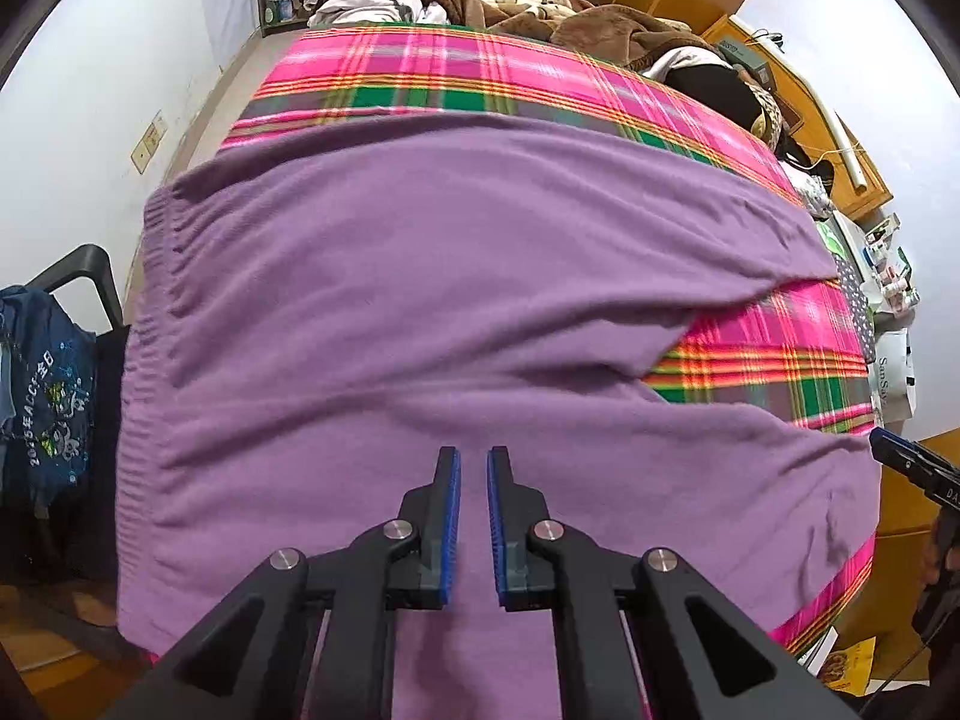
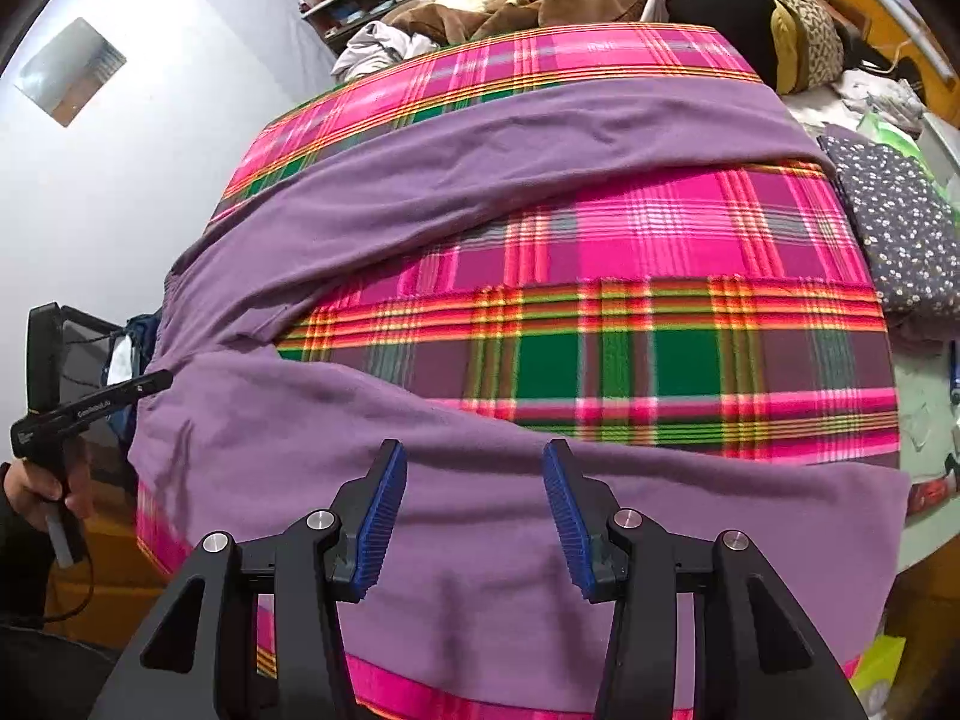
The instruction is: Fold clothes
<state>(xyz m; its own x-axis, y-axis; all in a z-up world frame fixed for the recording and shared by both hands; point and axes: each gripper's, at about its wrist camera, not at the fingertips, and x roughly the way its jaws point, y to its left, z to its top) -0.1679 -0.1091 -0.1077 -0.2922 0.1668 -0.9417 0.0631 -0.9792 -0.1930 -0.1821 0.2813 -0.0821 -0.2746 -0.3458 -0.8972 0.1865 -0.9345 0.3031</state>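
Observation:
Purple trousers (image 1: 420, 276) lie spread on a pink plaid blanket (image 1: 480, 72) over the bed. Their ribbed waistband (image 1: 153, 300) is at the left, and the two legs run off to the right. My left gripper (image 1: 474, 459) hovers over the seat of the trousers, all but shut, with a thin slit between its blue pads and nothing in it. In the right wrist view the far leg (image 2: 540, 120) and the near leg (image 2: 480, 510) fork apart over the plaid blanket (image 2: 660, 228). My right gripper (image 2: 474, 456) stands open above the near leg, holding nothing. A hand (image 2: 36, 492) carries the left gripper (image 2: 120, 390) at the left edge.
A dark chair (image 1: 78, 276) draped with a navy printed T-shirt (image 1: 48, 384) stands left of the bed. Brown blankets and loose clothes (image 1: 510, 6) pile up at the far end. A folded navy floral cloth (image 2: 894, 228) lies at the right. Wooden furniture (image 1: 798, 114) borders the right side.

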